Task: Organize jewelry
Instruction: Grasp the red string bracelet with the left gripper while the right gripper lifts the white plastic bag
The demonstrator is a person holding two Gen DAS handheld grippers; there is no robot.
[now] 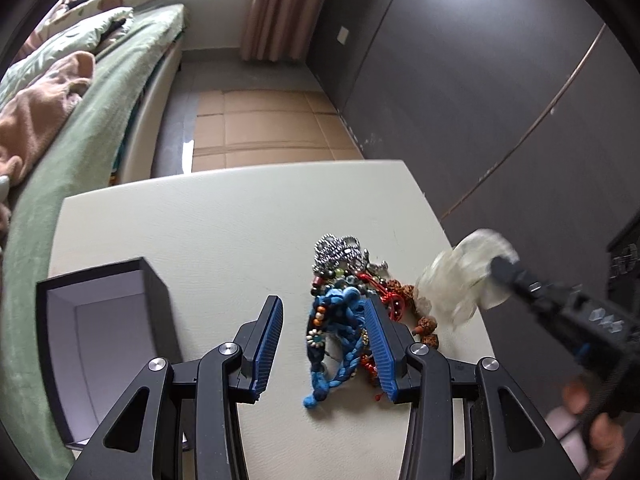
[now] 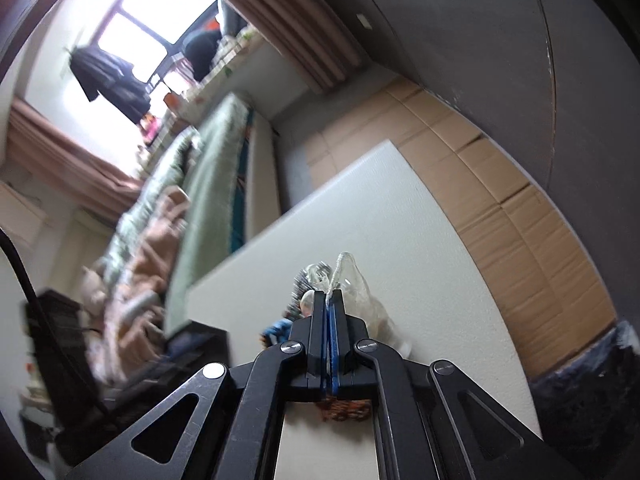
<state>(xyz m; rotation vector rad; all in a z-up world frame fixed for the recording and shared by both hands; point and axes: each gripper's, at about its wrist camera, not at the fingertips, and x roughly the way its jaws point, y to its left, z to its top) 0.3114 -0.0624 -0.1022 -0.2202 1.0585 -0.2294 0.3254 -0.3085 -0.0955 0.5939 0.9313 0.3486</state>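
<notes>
We count one open dark box (image 1: pixel 108 320) on the surface (image 1: pixel 224 216), to the left of the jewelry heap (image 1: pixel 348 300). The heap itself is one tangle; within it we can tell apart one blue braided cord (image 1: pixel 336 320), one silver metal piece (image 1: pixel 338 248) on the heap's far side, one red piece (image 1: pixel 384 292) and one string of brown beads (image 1: pixel 420 320) on its right. We cannot count the finer pieces. One clear plastic bag (image 1: pixel 464 276) hangs right of the heap, and there are two grippers.

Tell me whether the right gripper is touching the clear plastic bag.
Touching. In the right wrist view the right gripper has its jaws shut on a fold of the clear plastic bag, which sticks out past the tips.
</notes>
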